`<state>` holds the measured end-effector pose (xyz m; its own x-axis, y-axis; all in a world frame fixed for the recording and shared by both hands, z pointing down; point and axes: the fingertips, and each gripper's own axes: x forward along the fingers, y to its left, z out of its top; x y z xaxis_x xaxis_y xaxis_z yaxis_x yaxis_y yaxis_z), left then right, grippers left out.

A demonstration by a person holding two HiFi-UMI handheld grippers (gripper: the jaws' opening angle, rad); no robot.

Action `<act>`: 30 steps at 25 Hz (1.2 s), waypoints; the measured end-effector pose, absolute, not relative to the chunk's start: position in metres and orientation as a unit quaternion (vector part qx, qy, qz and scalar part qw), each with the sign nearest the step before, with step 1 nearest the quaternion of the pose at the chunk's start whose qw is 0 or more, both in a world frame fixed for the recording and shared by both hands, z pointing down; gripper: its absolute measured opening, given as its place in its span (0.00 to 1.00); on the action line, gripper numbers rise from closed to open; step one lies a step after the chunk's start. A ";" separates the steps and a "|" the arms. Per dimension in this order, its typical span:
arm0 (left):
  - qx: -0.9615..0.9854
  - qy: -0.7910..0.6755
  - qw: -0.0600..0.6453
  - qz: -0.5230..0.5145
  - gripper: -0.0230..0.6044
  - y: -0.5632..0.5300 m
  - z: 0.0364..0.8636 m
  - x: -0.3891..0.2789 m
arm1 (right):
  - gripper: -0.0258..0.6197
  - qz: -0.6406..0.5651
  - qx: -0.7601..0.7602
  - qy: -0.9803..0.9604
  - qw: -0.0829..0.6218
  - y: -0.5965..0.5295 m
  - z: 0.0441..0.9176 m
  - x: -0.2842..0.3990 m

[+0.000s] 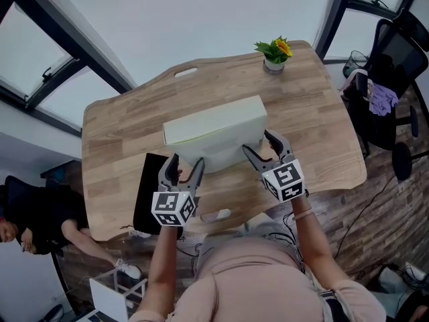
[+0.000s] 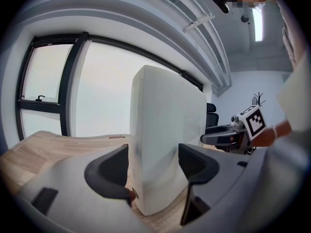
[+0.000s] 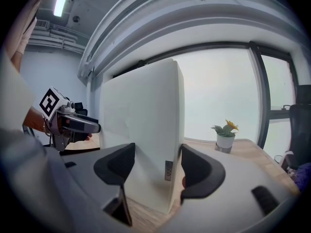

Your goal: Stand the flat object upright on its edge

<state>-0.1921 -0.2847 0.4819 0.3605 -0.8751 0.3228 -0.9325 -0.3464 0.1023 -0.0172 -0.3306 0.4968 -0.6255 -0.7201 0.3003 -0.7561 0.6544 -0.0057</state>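
A thick white foam block (image 1: pixel 214 131) stands upright on its long edge on the wooden table (image 1: pixel 315 113). My left gripper (image 1: pixel 187 163) holds its left end. In the left gripper view the block (image 2: pixel 165 130) fills the space between the jaws, and both pads (image 2: pixel 114 166) lie against its faces. My right gripper (image 1: pixel 267 150) straddles the right end. There the block (image 3: pixel 146 130) stands between the wide-set jaws, with the pads (image 3: pixel 197 166) close beside its faces and not pressing on them.
A small potted yellow flower (image 1: pixel 275 52) stands at the table's far right. A black flat item (image 1: pixel 149 192) lies at the near left edge, beside my left gripper. Office chairs (image 1: pixel 392 86) stand right of the table. A person (image 1: pixel 33 220) sits at the lower left.
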 end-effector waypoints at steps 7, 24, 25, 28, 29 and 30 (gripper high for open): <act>0.810 -0.562 0.134 0.102 0.51 -0.278 0.478 -0.189 | 0.49 0.070 0.408 -0.901 0.133 -0.328 0.497 -0.017; 0.797 -0.578 0.139 0.108 0.51 -0.266 0.481 -0.186 | 0.51 0.069 0.399 -0.905 0.135 -0.322 0.498 -0.013; 0.796 -0.579 0.139 0.108 0.51 -0.265 0.481 -0.186 | 0.51 0.068 0.398 -0.905 0.135 -0.321 0.498 -0.013; 0.796 -0.580 0.139 0.106 0.51 -0.263 0.481 -0.186 | 0.51 0.067 0.399 -0.905 0.134 -0.319 0.499 -0.013; 0.796 -0.580 0.139 0.105 0.51 -0.262 0.481 -0.186 | 0.51 0.067 0.399 -0.905 0.134 -0.318 0.499 -0.013; 0.795 -0.581 0.138 0.105 0.51 -0.261 0.480 -0.187 | 0.51 0.067 0.399 -0.905 0.133 -0.318 0.498 -0.013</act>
<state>-0.1865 -0.2614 0.4802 0.3035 -0.8948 0.3275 -0.9528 -0.2872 0.0983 -0.0128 -0.3180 0.4985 -0.6468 -0.7037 0.2940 -0.7392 0.6733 -0.0146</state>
